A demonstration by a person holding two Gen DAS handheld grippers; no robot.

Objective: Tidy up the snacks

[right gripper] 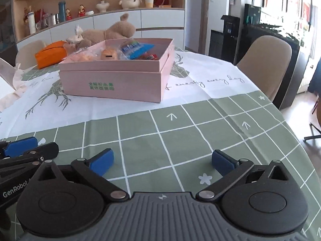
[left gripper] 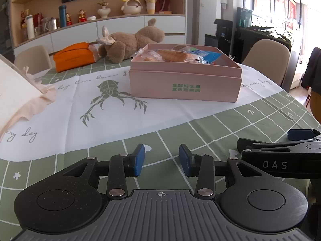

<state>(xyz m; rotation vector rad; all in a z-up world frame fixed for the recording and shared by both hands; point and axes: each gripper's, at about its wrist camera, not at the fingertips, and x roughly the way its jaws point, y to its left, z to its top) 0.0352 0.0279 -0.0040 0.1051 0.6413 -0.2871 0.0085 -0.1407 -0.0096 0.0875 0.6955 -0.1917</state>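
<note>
Near the tabletop's (right gripper: 180, 132) front edge, my left gripper (left gripper: 161, 159) and right gripper (right gripper: 162, 160) hang parted and empty, since the snacks (right gripper: 128, 51) already fill the pink box (right gripper: 112, 84).

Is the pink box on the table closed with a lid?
No, the pink box stands open, with snack packets showing inside.

I see a matt pink cardboard box (left gripper: 184, 84) holding glossy, crinkled plastic snack packets (right gripper: 136, 49). It sits on a smooth green-and-white printed tablecloth (right gripper: 200, 136). Behind it lies a fuzzy brown plush toy (left gripper: 128, 44). My grippers' blue pads (right gripper: 101, 161) look rubbery and matt.
</note>
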